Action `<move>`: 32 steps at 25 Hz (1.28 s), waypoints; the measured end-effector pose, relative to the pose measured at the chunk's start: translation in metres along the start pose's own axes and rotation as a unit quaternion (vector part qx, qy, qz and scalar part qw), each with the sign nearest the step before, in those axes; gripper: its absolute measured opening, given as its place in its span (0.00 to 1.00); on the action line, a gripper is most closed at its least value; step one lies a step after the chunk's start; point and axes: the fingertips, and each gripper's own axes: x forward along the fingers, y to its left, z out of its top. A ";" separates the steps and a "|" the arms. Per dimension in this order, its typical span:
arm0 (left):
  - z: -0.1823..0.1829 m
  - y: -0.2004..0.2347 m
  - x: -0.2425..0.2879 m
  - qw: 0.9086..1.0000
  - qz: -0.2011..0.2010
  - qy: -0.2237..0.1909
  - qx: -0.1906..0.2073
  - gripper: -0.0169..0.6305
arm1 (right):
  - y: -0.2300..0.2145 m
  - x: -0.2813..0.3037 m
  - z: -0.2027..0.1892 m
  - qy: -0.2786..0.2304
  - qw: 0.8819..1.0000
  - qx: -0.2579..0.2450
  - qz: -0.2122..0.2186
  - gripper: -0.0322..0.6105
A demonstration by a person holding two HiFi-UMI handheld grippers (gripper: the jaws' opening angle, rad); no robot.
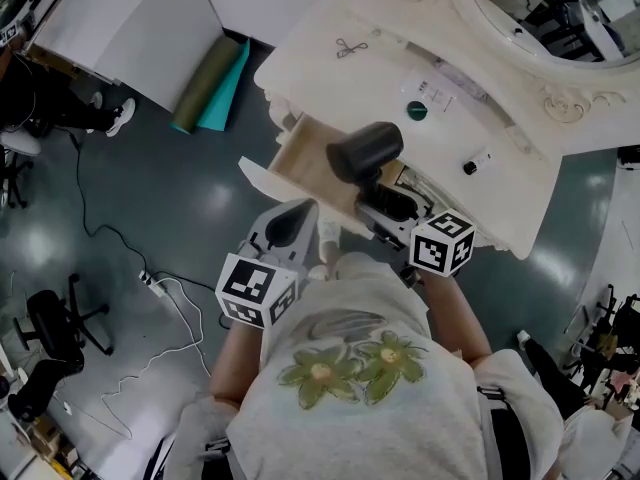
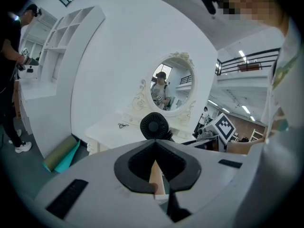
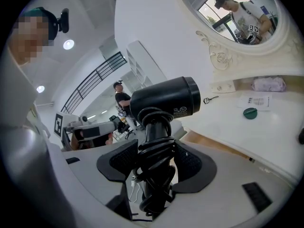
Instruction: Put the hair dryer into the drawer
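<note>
The right gripper [image 1: 388, 206] reaches forward from the person's right forearm, its marker cube nearest the body and its jaws pointing at the open drawer [image 1: 302, 165]. They are clamped tight on the handle of the hair dryer [image 1: 365, 150], so the dryer stands upright out of the grip. The right gripper view shows the textured black pads [image 3: 122, 163] pressing either side of the handle, which is bound in loops of glossy black cord [image 3: 154, 186]. The matte black, barrel-shaped body sits just above the pads, lying crosswise with its wider end to the right. It is held over the right part of the drawer, clear of the pale wooden floor.

The left gripper [image 1: 295, 218] is lower and nearer, with its tip at the drawer's white front panel. In the left gripper view its jaws are drawn narrow around a thin strip of bare wood, apparently the edge of that panel, though the angle is poor. Beyond it, the dryer's round ribbed rear grille faces this camera.

The cream dressing table [image 1: 400, 58] has carved scrollwork and an oval mirror [image 1: 540, 18].
</note>
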 end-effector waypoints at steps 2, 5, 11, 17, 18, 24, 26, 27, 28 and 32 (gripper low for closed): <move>-0.001 0.001 0.002 1.000 0.002 0.002 -0.002 0.04 | -0.003 0.002 -0.002 0.005 1.000 -0.001 0.000 0.41; -0.001 0.003 0.005 1.000 0.003 0.002 -0.005 0.04 | -0.008 0.005 -0.004 0.010 1.000 0.002 0.002 0.41; -0.003 0.003 0.011 1.000 0.004 0.006 -0.009 0.04 | -0.015 0.010 -0.007 0.017 1.000 0.011 0.005 0.41; -0.005 0.006 0.013 1.000 0.009 0.007 -0.011 0.04 | -0.022 0.015 -0.011 0.025 1.000 0.005 0.005 0.41; -0.005 0.006 0.014 1.000 0.010 0.007 -0.011 0.04 | -0.023 0.016 -0.012 0.027 1.000 0.004 0.005 0.41; -0.005 0.007 0.017 1.000 0.013 0.008 -0.013 0.04 | -0.029 0.021 -0.015 0.034 0.999 0.005 0.007 0.41; -0.005 0.007 0.018 1.000 0.013 0.008 -0.013 0.04 | -0.032 0.024 -0.015 0.036 0.999 0.005 0.007 0.41; -0.005 0.007 0.018 1.000 0.014 0.008 -0.014 0.04 | -0.033 0.025 -0.016 0.037 0.999 0.005 0.007 0.41; -0.005 0.008 0.018 1.000 0.014 0.008 -0.014 0.04 | -0.035 0.026 -0.017 0.039 0.999 0.004 0.007 0.41; -0.006 0.009 0.019 1.000 0.018 0.007 -0.015 0.04 | -0.039 0.029 -0.020 0.047 0.999 0.003 0.007 0.41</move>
